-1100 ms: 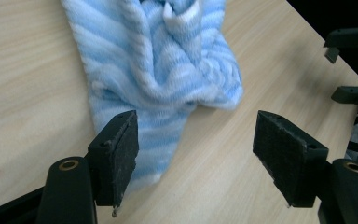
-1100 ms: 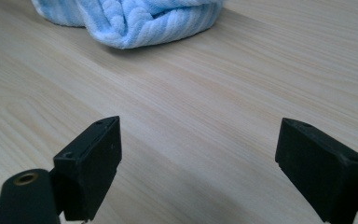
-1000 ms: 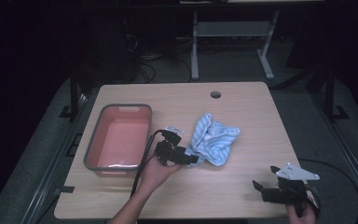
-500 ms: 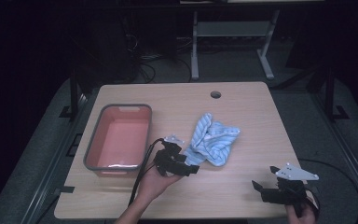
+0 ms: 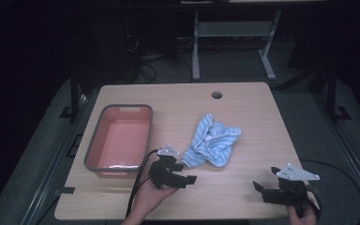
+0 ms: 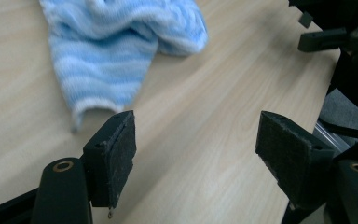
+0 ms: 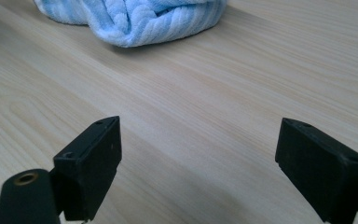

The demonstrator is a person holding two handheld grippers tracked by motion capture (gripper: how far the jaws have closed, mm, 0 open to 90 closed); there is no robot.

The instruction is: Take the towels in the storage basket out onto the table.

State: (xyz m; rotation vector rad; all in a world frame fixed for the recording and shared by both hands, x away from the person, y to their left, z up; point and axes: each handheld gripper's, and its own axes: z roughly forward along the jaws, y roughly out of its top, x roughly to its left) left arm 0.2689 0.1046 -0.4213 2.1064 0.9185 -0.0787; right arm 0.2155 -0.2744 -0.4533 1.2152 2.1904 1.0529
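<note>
The left gripper (image 5: 180,174) is held low over the front part of the wooden table (image 5: 253,117), its jaws standing wide with nothing between them; they have just been opening further. In the left gripper view bare wood is seen between the two pads (image 6: 121,154), and the nearest corner of the striped towel (image 6: 116,51) lies just ahead of the left pad, not touched by it. The towel's far part is cut off at the top of that view. In the high view the towel (image 5: 214,145) is seen crumpled near the table's middle, light blue with white stripes, soft and ribbed, folded over itself so that its full outline cannot be made out. The right gripper (image 5: 269,187) is held at the front right corner, well apart from the towel, jaws wide and empty. A grey-rimmed pink tub (image 5: 93,147) stands to the left.
</note>
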